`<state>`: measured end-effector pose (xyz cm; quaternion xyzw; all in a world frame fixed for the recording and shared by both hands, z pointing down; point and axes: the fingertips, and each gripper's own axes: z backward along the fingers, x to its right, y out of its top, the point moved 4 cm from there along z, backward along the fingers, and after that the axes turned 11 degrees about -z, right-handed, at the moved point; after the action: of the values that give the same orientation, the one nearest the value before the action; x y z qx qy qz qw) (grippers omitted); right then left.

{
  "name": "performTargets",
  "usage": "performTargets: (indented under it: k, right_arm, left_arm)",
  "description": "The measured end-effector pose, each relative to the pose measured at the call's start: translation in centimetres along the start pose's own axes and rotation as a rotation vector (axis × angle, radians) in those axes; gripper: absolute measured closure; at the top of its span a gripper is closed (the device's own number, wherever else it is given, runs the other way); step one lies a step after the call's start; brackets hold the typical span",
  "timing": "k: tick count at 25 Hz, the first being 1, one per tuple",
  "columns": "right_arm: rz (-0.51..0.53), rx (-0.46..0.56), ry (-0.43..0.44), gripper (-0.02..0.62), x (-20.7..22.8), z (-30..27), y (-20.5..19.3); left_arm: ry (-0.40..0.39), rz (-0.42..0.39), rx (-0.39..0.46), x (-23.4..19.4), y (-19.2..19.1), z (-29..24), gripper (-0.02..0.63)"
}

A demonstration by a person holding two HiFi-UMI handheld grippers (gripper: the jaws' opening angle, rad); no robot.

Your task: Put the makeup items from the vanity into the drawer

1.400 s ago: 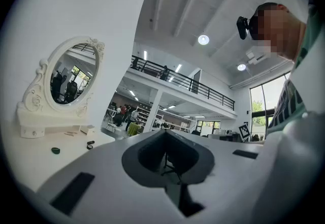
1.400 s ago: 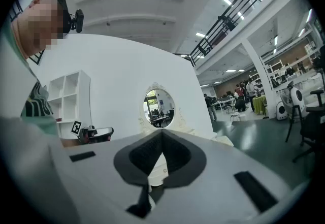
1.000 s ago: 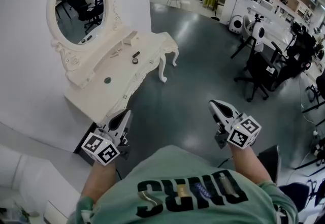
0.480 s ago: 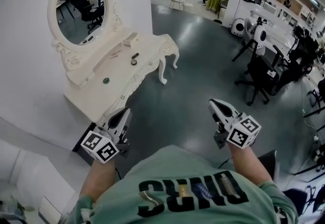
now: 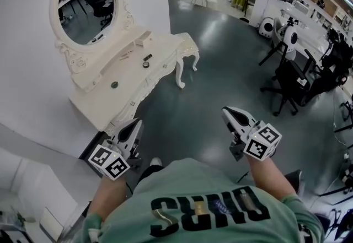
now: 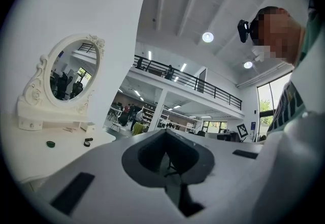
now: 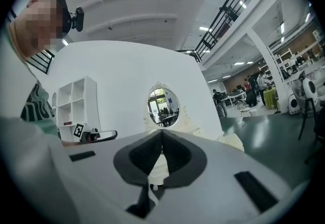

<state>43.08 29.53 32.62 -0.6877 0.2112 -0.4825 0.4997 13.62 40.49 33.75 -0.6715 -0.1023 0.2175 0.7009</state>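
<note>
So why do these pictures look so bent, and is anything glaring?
Both gripper views are fisheye: round frame, black corners, straight lines curving. The head view bends the room's edges, with pale glare on the glossy floor. In the left gripper view the lamps bloom white.

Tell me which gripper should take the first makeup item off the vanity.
Left, probably. The left gripper, shut and empty, is beside the near end of the cream carved vanity table, where the small dark green round item lies closest. The right gripper, also shut, is out over the grey floor.
</note>
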Motion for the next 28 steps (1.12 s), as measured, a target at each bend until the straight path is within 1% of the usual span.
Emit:
performTargets:
  k: [3, 6, 9, 12, 15, 17, 19, 22, 25, 28]
  right_arm:
    - [-0.009, -0.012, 0.010, 0.588, 1.6, -3.8, -0.2]
    - [-0.014, -0.024, 0.004, 0.589, 3.8, -8.9, -0.1]
    - [0.000, -0.015, -0.004, 0.588, 6.2, -15.4, 0.7]
    - [-0.002, -0.002, -0.016, 0.588, 8.5, -23.0, 2.3]
    - [-0.018, 0.010, -0.036, 0.588, 10.3, -30.0, 4.3]
    - [-0.028, 0.025, -0.058, 0.588, 11.6, -33.5, 5.5]
    - [-0.030, 0.033, -0.079, 0.588, 12.8, -36.1, 6.7]
    - [-0.018, 0.033, -0.096, 0.588, 14.9, -39.0, 8.1]
    - [-0.022, 0.040, -0.107, 0.588, 17.6, -40.4, 9.2]
    - [-0.040, 0.035, -0.097, 0.588, 20.5, -40.8, 10.0]
  left_arm:
    - [0.020, 0.009, -0.004, -3.6, -0.8, -1.0, 0.603]
    - [0.016, 0.023, -0.007, -8.8, -1.7, -3.4, 0.603]
    - [-0.020, 0.013, 0.004, -15.4, -2.0, -7.2, 0.603]
    - [-0.057, 0.005, 0.019, -23.1, -1.4, -11.5, 0.603]
    - [-0.100, -0.005, -0.013, -30.2, -0.3, -16.2, 0.603]
    - [-0.132, -0.012, -0.032, -33.9, 0.5, -19.0, 0.603]
    - [-0.155, -0.014, -0.035, -36.6, 1.3, -21.4, 0.603]
    - [-0.164, -0.003, -0.029, -39.7, 1.8, -24.3, 0.603]
    - [-0.156, 0.008, -0.037, -41.1, 1.3, -26.5, 0.603]
    - [-0.127, 0.000, -0.041, -41.3, 0.6, -28.2, 0.603]
